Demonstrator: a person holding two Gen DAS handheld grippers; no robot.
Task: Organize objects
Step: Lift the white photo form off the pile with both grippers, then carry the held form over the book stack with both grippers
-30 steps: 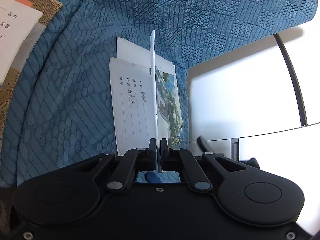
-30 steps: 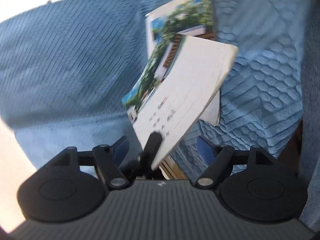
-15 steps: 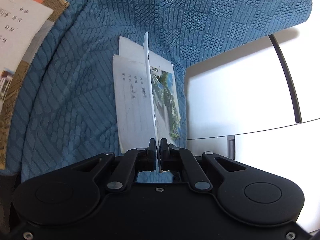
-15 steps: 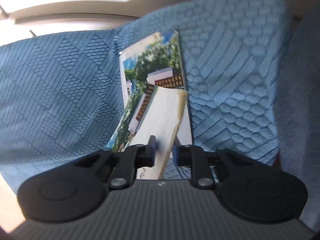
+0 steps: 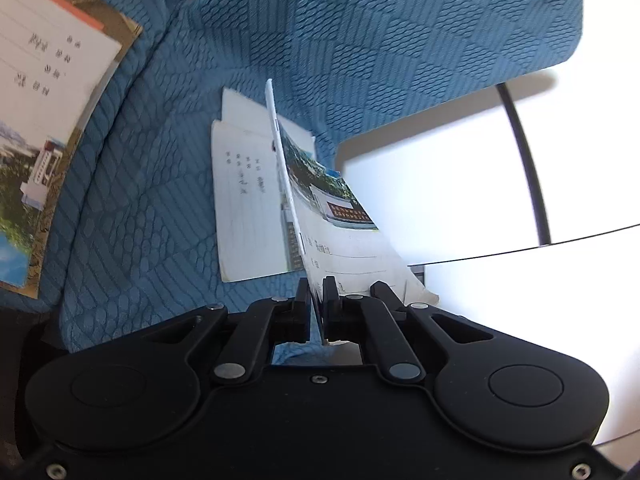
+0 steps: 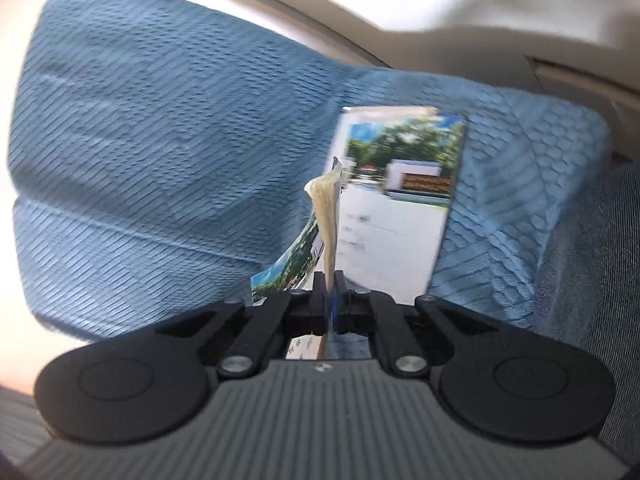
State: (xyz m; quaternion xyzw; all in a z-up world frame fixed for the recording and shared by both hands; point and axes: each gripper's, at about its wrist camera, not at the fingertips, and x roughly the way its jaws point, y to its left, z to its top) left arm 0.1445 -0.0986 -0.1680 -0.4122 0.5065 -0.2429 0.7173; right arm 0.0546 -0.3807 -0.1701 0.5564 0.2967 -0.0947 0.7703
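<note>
Notebooks with photo covers are the task's objects: we see one thin notebook (image 5: 340, 240) clamped edge-on in the jaws of the left gripper (image 5: 316, 300), and another notebook (image 6: 329, 216) on which the right gripper (image 6: 329, 292) has just been closing its jaws, now pinched tight, both above the blue quilted cover (image 5: 160, 200). More notebooks (image 5: 248, 200) lie flat below. We judge the step to be gathering; next, each needs carrying to one squared stack.
</note>
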